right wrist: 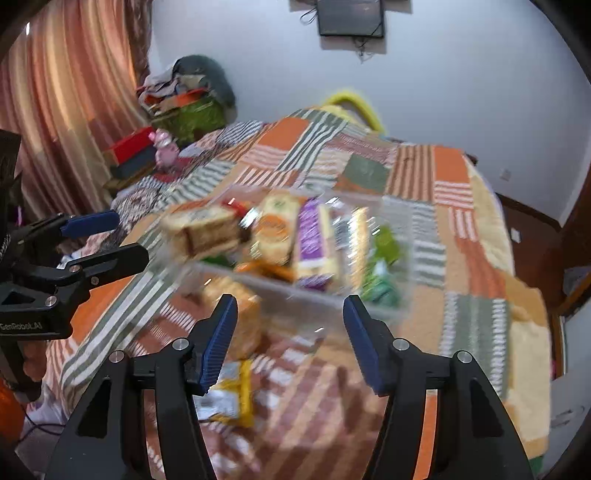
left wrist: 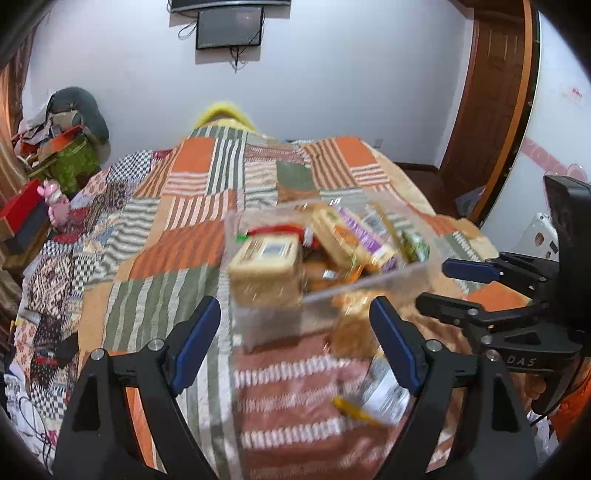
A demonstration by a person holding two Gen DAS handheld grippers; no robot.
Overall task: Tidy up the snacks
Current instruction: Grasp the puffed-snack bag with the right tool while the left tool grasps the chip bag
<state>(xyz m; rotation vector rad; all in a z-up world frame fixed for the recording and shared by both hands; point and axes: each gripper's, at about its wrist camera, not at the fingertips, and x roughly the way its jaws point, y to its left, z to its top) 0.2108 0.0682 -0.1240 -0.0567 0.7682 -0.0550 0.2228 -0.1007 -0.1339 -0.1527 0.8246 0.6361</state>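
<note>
A clear plastic bin (left wrist: 402, 275) (right wrist: 306, 295) full of snack packets sits on the patchwork bedspread (left wrist: 177, 258) (right wrist: 476, 236). A tan cracker pack (left wrist: 266, 264) (right wrist: 207, 230) sticks out at its left end. A tan snack pack (left wrist: 352, 325) (right wrist: 240, 317) lies just in front of the bin. A yellow and silver packet (left wrist: 380, 395) (right wrist: 229, 395) lies nearer. My left gripper (left wrist: 295, 343) is open and empty before the bin. My right gripper (right wrist: 290, 343) is open and empty; it also shows in the left wrist view (left wrist: 447, 284).
The bed fills most of the view. A pile of boxes and bags (left wrist: 62, 147) (right wrist: 184, 103) and a pink toy (left wrist: 55, 201) (right wrist: 164, 149) stand at the far left. A wall screen (left wrist: 229, 27) hangs behind. A wooden door (left wrist: 487, 92) is at the right.
</note>
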